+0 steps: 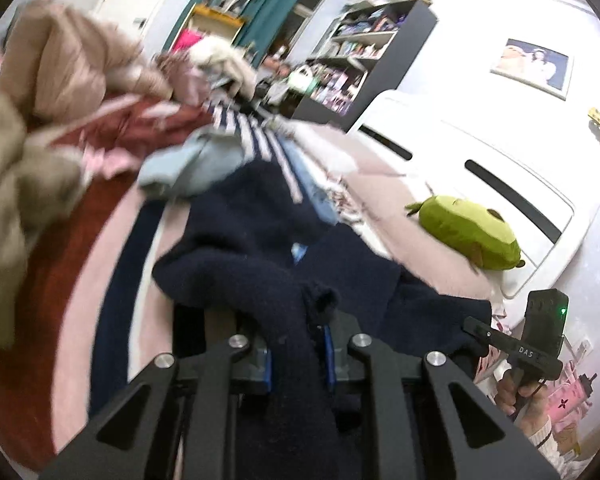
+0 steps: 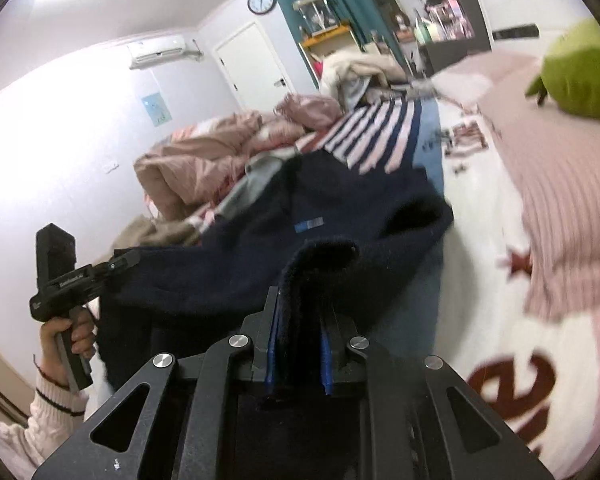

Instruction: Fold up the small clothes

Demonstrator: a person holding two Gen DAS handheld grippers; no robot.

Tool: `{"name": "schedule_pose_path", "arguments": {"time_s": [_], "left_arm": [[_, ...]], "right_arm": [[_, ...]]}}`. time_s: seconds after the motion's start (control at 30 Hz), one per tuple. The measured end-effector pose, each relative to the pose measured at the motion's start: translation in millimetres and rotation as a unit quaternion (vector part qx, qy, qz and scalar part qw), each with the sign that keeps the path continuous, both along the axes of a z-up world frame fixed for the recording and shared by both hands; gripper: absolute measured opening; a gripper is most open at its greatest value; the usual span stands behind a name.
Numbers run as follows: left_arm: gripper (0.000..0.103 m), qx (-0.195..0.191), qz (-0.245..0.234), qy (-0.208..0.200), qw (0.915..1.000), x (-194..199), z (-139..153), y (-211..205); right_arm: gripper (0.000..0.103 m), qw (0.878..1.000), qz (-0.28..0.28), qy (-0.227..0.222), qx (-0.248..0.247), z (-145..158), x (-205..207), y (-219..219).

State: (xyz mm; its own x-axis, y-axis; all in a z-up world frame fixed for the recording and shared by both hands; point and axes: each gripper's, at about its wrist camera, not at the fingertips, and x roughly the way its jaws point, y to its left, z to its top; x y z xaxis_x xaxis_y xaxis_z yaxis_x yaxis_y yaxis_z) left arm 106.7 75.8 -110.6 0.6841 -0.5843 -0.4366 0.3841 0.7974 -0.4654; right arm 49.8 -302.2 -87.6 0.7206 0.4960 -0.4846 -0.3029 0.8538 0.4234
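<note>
Here, left gripper [image 1: 298, 354] clamped on navy sweater [image 1: 240, 232], right gripper [image 2: 298, 354] pinching its other edge

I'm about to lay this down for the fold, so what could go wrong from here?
1. Both the left gripper and right gripper pinch only bunched edges of the navy sweater; it may slip out.
2. It hangs over the striped garment and could drag it along.

Bright, even indoor light; motion blur throughout (worst at edges), heavy fisheye bending.
</note>
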Motion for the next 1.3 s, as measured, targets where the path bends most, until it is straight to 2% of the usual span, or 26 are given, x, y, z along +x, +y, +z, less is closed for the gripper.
{"name": "schedule_pose_path", "arguments": {"time_s": [0.2,0.33,0.47,0.57,0.77,0.9,1.03,1.1,1.17,1.2,1.23,1.3], "left_arm": [[0.015,0.027,0.012,-0.026,0.9992,44,43,-10],[0.015,0.040,0.015,-0.014,0.9990,98,62,-15],[0.015,0.064,0.027,0.009,0.9976,162,67,-24],[0.015,0.082,0.042,0.034,0.9952,209,51,-30],[0.015,0.092,0.057,0.100,0.9891,283,-8,-34],[0.017,0.118,0.055,0.122,0.9839,310,-37,-43],[0.020,0.125,0.053,0.130,0.9821,316,-49,-45],[0.028,0.130,0.045,0.130,0.9818,312,-45,-47],[0.055,0.117,0.027,0.132,0.9839,306,-36,-47],[0.059,0.112,0.023,0.129,0.9851,302,-32,-46],[0.063,0.111,0.019,0.122,0.9861,296,-23,-47],[0.076,0.119,0.012,0.109,0.9869,282,-7,-48]], "right_arm": [[0.011,0.999,-0.015,-0.027,-0.011,38,44,-5],[0.011,0.999,-0.043,-0.004,-0.008,48,100,-20],[0.011,0.997,-0.072,0.026,-0.029,39,155,-36],[0.011,0.993,-0.090,0.060,-0.045,21,191,-46],[0.011,0.985,-0.103,0.124,-0.064,-31,244,-60],[0.011,0.982,-0.097,0.144,-0.072,-54,260,-60],[0.013,0.982,-0.096,0.143,-0.077,-55,259,-59],[0.017,0.982,-0.092,0.143,-0.083,-50,258,-57],[0.025,0.982,-0.086,0.145,-0.086,-44,256,-57],[0.033,0.982,-0.085,0.142,-0.087,-38,251,-57],[0.047,0.983,-0.089,0.135,-0.090,-31,245,-57],[0.065,0.984,-0.096,0.117,-0.097,-19,235,-60]]}}
